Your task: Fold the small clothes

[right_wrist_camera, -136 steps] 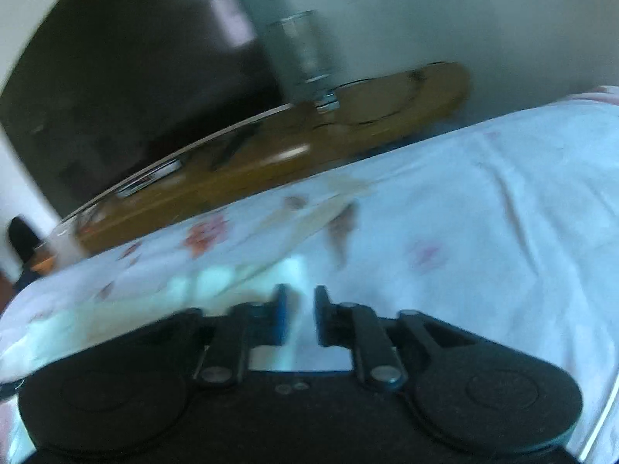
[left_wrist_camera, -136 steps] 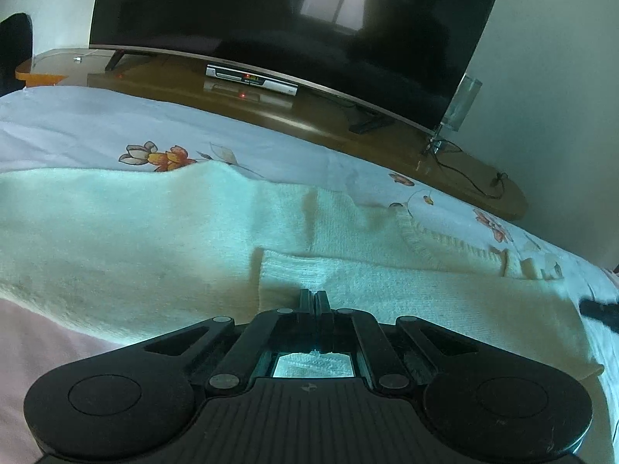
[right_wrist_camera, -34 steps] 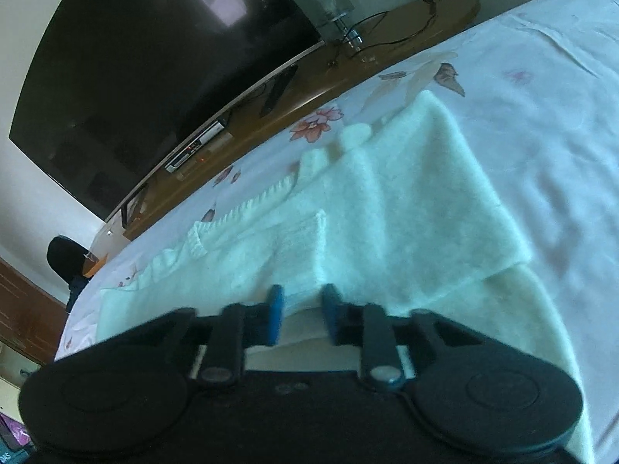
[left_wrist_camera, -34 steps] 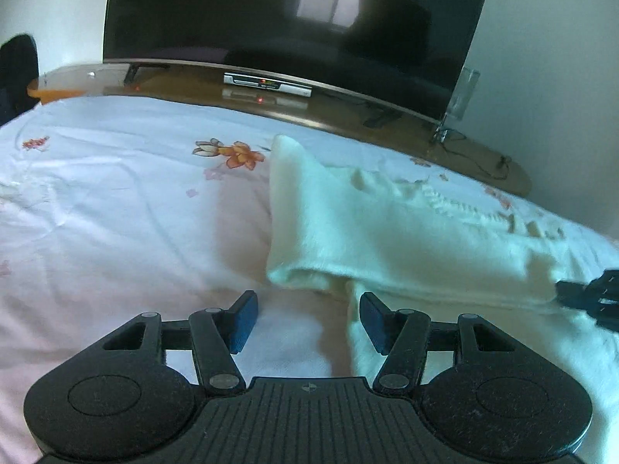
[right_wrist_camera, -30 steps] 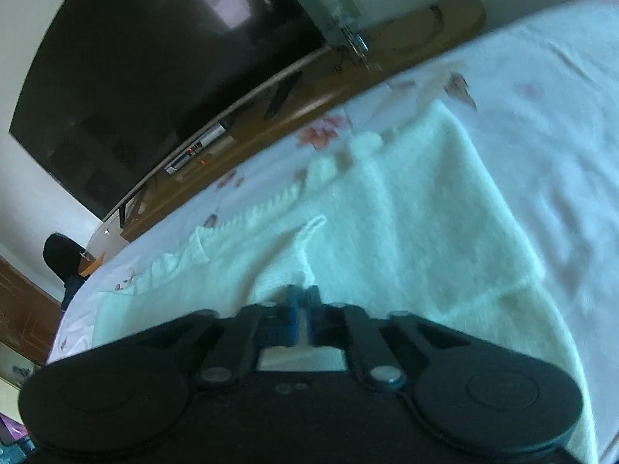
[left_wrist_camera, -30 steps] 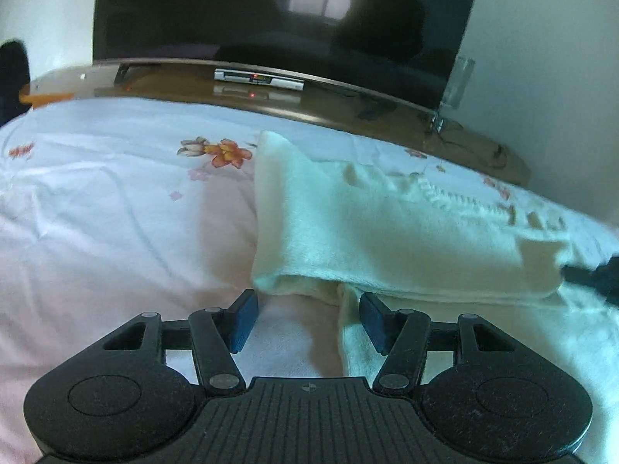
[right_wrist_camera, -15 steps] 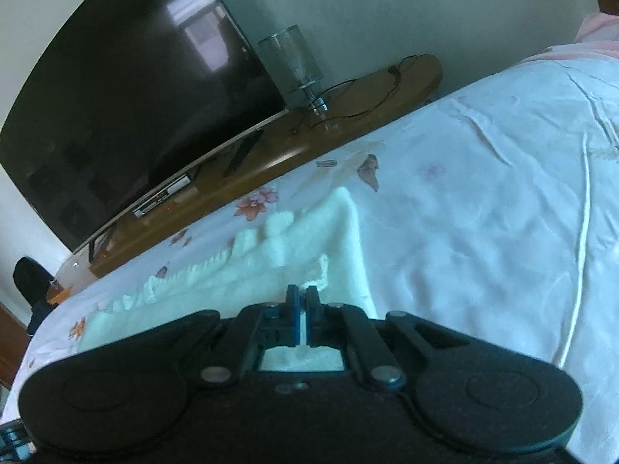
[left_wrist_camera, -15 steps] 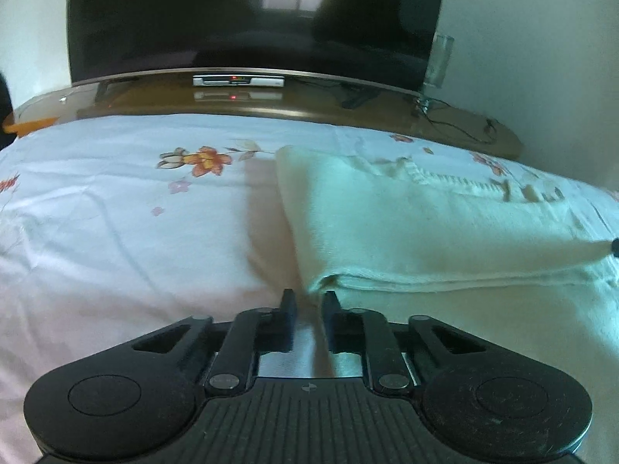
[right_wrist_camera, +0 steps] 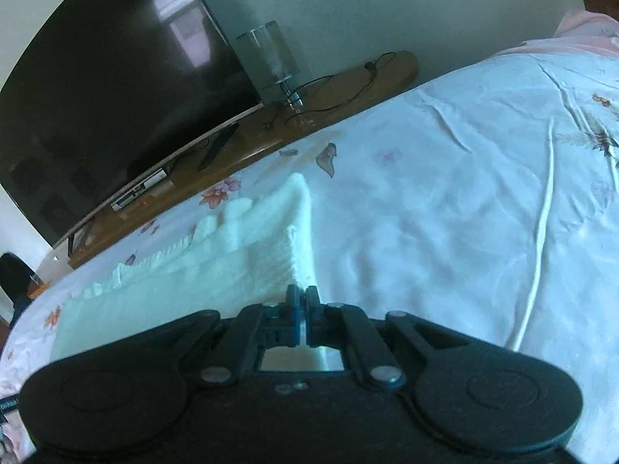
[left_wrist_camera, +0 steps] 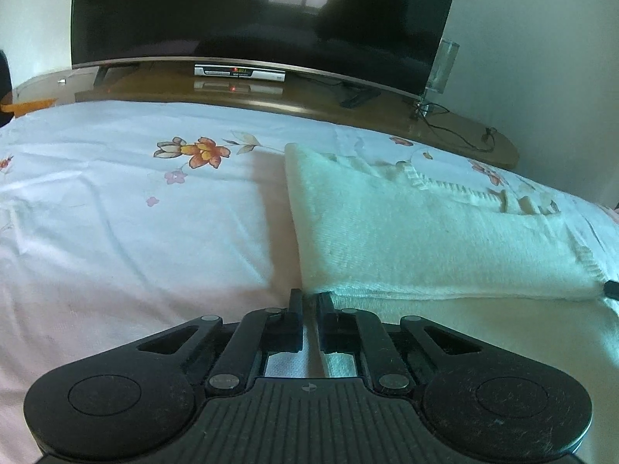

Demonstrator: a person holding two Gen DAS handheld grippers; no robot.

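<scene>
Left wrist view: your left tongs [left_wrist_camera: 308, 301] sit at the near left corner of the pale knitted garment [left_wrist_camera: 425, 232], which lies partly folded on the flowered bedsheet [left_wrist_camera: 135, 212] just ahead and to the right of the tips. Both fingers are drawn close, a narrow gap between them holding a strip of the garment's lower layer. Right wrist view: your right tongs [right_wrist_camera: 301, 297] are closed on the opposite near corner of the garment [right_wrist_camera: 232, 270], with fabric showing between the pads. Risk: if you lift both corners unevenly, the folded upper layer may slide or open. The loose left grip could drop its corner, since only a thin edge appears caught, and the fold would skew.
</scene>
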